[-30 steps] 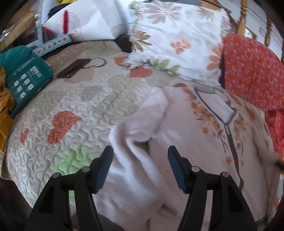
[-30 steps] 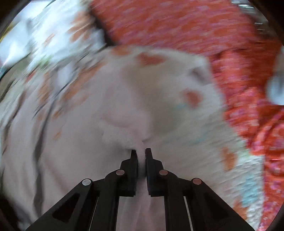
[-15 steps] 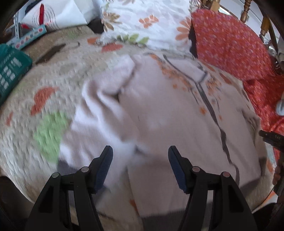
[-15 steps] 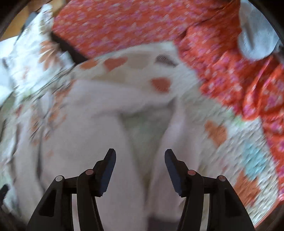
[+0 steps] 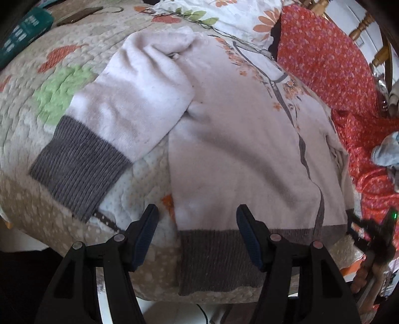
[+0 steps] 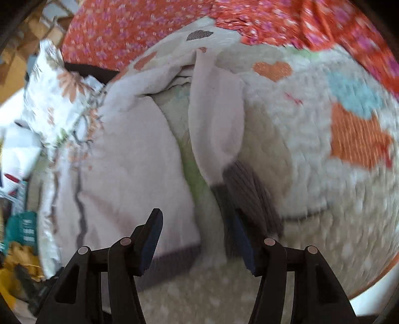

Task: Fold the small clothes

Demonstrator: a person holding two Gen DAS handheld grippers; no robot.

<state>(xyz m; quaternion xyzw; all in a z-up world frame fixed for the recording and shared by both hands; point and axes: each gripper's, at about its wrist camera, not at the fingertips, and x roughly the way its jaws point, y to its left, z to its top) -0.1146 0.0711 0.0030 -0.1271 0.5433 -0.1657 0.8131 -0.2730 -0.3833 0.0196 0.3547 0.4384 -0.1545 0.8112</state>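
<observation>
A pale pink fleece cardigan (image 5: 239, 129) with grey ribbed hem and cuffs, a grey zip line and orange flower trim lies spread face up on a quilted bedspread (image 5: 49, 82). Its left sleeve (image 5: 119, 104) lies out to the left with the grey cuff (image 5: 74, 172) flat. My left gripper (image 5: 197, 229) is open and empty, just above the grey hem (image 5: 214, 259). In the right wrist view the cardigan body (image 6: 129, 154) and the right sleeve (image 6: 217, 117) lie apart. My right gripper (image 6: 197, 239) is open, with the sleeve's grey cuff (image 6: 249, 189) by its right finger.
A floral pillow (image 5: 224, 15) and an orange flowered cloth (image 5: 329, 64) lie beyond the cardigan. A teal item (image 5: 22, 32) sits at the far left. A wooden bedpost (image 5: 366, 22) stands at the back right. The bed's front edge drops off below the hem.
The right gripper was shut on the sleeve fabric one second ago and has opened and let it go. Both grippers have drawn back toward the cardigan's hem.
</observation>
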